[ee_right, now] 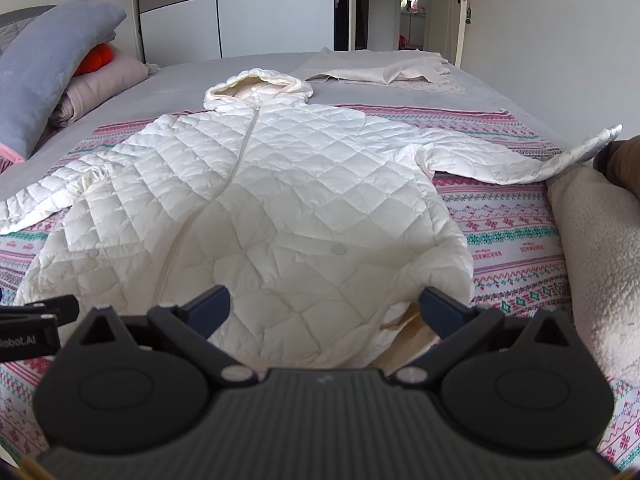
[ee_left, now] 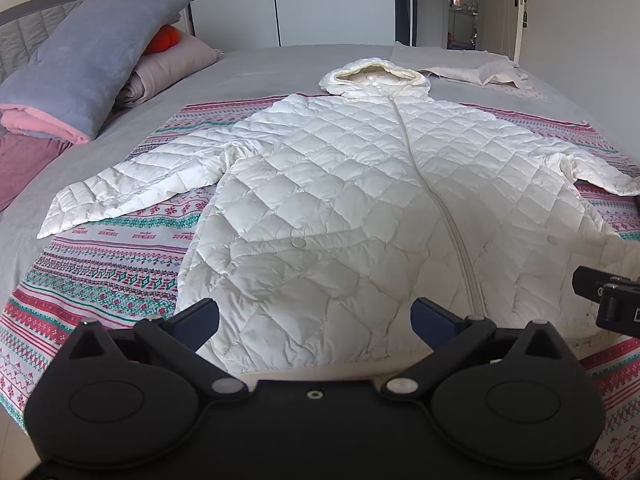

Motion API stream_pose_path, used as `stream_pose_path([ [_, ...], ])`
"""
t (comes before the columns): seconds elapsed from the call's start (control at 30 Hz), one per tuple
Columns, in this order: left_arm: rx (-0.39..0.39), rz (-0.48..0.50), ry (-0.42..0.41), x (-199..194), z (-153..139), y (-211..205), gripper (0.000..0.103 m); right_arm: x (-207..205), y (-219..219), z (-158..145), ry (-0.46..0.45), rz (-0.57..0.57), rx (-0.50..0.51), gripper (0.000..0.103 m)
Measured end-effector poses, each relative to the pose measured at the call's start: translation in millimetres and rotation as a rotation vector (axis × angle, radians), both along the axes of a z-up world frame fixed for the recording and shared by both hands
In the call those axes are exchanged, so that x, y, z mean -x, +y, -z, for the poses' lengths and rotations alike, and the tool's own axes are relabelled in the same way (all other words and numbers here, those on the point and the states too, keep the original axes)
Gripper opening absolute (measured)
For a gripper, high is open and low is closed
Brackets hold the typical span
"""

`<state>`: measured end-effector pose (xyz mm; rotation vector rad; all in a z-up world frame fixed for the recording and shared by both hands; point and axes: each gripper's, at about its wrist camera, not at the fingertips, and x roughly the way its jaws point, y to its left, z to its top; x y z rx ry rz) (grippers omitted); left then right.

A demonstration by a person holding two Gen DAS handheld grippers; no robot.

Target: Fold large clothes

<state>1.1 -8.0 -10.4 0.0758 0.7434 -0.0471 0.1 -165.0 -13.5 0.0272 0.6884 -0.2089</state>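
A white quilted hooded coat is lying flat and face up on a patterned blanket that is covering the near part of a grey bed, its hood pointing to the far side and its hem reaching toward the cameras. The zipper is running closed down the middle, and both sleeves are spreading outward, the left sleeve angling toward the near left. The left claw is hovering just over the near hem with its jaws standing wide and nothing between them. The right claw is likewise hanging over the hem at the coat's right half, jaws spread wide and empty. Each claw is showing at the edge of the other's view. At the far left, a blue-grey pillow is leaning on folded bedding, and a pale cloth is lying at the far right of the bed.
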Motion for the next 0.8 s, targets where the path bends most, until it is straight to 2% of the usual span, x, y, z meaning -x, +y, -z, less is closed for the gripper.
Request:
stream_pose_path([
  [0.8,0.000,-0.001,-0.001,0.1,0.1,0.1,0.103,-1.0,-0.3,1.7,0.003,0.001,-0.002,0.103],
])
